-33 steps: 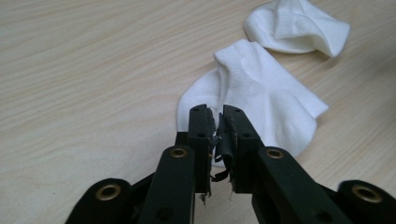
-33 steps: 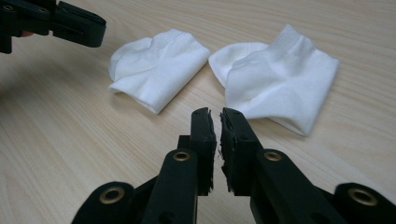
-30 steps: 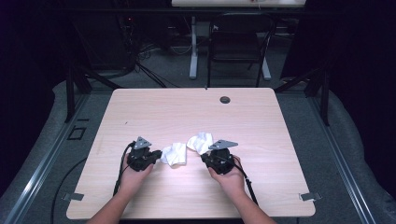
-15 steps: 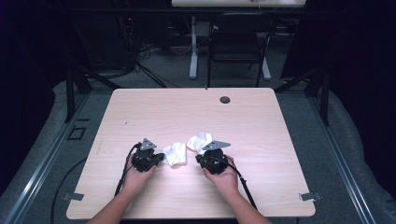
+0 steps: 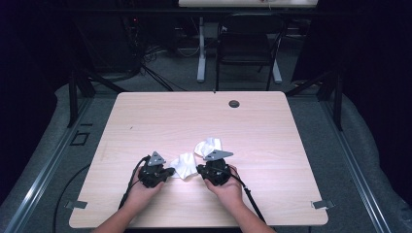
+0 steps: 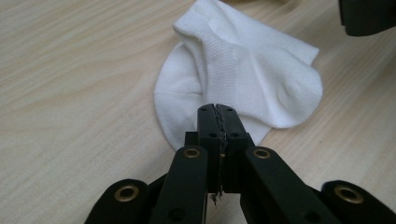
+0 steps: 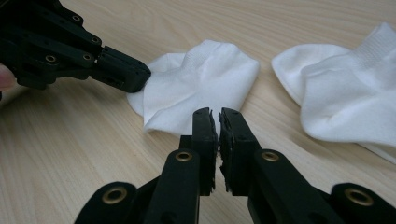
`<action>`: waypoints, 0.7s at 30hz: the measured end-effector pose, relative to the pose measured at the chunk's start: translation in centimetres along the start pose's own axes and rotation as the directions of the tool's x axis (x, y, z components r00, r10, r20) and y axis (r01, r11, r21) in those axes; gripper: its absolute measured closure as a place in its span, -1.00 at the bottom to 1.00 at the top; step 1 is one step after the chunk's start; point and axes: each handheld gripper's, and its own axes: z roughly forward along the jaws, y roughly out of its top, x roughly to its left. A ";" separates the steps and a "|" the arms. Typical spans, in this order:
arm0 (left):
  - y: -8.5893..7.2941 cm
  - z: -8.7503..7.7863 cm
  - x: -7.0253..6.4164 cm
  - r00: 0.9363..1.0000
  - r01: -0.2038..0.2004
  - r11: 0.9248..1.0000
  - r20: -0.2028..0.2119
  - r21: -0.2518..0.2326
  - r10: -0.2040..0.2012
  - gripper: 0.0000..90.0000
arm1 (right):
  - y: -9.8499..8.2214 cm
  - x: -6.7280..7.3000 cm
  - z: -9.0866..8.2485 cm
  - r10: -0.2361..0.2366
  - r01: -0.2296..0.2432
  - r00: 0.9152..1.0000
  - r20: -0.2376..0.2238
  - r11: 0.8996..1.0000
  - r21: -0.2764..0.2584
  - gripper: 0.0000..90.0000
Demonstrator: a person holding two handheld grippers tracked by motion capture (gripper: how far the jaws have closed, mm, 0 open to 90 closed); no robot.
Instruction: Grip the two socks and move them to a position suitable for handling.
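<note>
Here, at a pale wood bench (image 5: 145, 121), a person works two white ankle socks with a handheld gripper in each hand. The left gripper (image 6: 217, 110) has its jaws clenched flat together at the rim of the nearer sock (image 6: 243, 79), which lies folded between the two tools; whether a thin edge of fabric is pinched in them cannot be told from the pictures. The right gripper (image 7: 218, 113) points at the same sock (image 7: 201, 79) from the opposite side, its jaws all but closed, a thin slit between them and nothing held, the tips just short of the cloth.

The second sock (image 7: 345, 93) lies crumpled just beyond the right gripper on the high view (image 5: 208, 146), near the first but apart from it.

Judged from how things lie, the work is at an early to middle stage: one sock appears folded over on itself, the other is untouched and rumpled, and the two have not been brought together as a pair. What seems left is to flatten the second and join it with the first.

No brand, label or lettering can be read on the socks, the grippers or the bench.
</note>
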 end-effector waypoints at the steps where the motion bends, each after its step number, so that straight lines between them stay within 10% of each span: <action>1: 0.0 -0.1 -0.1 1.000 -0.008 1.000 0.000 0.004 0.008 1.00 | 0.0 0.1 0.2 -0.005 0.005 1.000 0.000 1.000 0.003 0.89; 11: -0.6 -0.4 -0.5 0.997 0.044 0.999 0.058 -0.007 -0.043 1.00 | -0.8 0.6 1.7 -0.065 0.063 0.998 0.013 0.994 0.094 0.95; 21: -1.0 -0.8 -2.2 0.996 0.033 0.999 0.084 0.019 -0.034 1.00 | -2.2 1.0 0.0 -0.022 0.023 1.000 -0.014 0.994 0.110 0.98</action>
